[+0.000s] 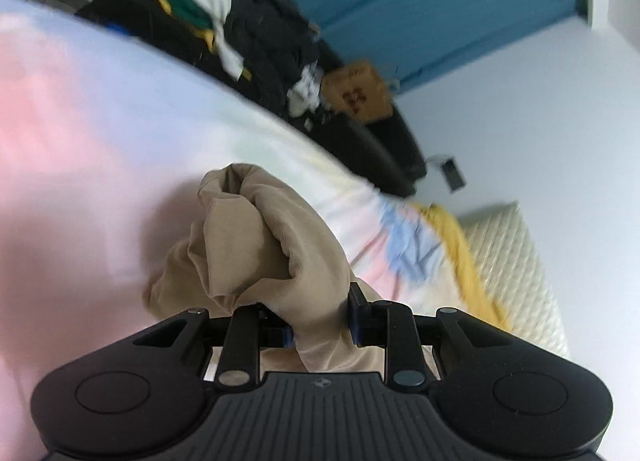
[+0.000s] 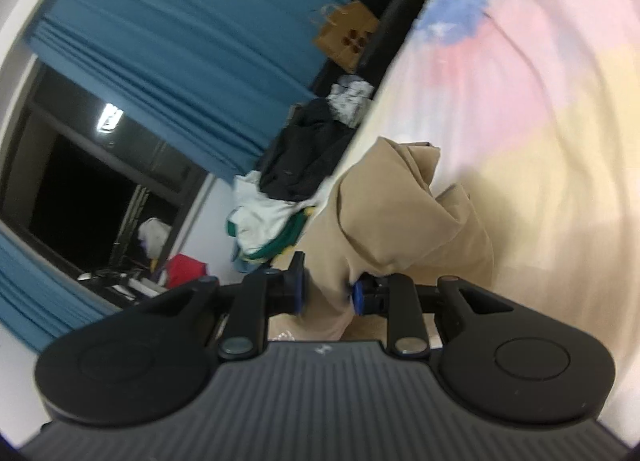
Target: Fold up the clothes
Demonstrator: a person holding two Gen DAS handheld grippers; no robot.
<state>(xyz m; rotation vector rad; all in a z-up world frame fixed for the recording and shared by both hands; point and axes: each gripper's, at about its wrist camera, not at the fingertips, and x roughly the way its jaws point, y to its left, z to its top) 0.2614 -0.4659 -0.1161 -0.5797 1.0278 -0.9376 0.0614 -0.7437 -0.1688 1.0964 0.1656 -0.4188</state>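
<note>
Item: beige garment (image 1: 256, 245), soft knit cloth, bunched and twisted, held above the pastel bedsheet (image 1: 100, 133), which serves as landmark for all that follows. Left gripper (image 1: 320, 325): jaws clamped on a gathered fold of the beige garment, the cloth passing between the blue-edged pads and rising ahead of them in a rolled lump over the sheet. Right gripper (image 2: 328, 293): jaws likewise clamped on a pinch of the same garment (image 2: 404, 221), the rest hanging forward in loose folds over the sheet's pink and yellow patches (image 2: 540, 141). Beyond the sheet's far edge: a pile of unfolded clothes (image 1: 224, 9), black, white and green with yellow trim, lying on a dark piece of furniture (image 1: 372, 149); kind not clear. Brown cardboard box (image 1: 358, 91) at the end of that pile, farther from the sheet. Teal curtain (image 1: 420, 1) behind the pile and box, against a pale wall. Cream quilted pillow (image 1: 516, 269) just off the sheet's corner, beside a yellow strip of fabric (image 1: 464, 257). Dark window (image 2: 80, 181) past the curtain, well away from the sheet. Both views are blurred.
</note>
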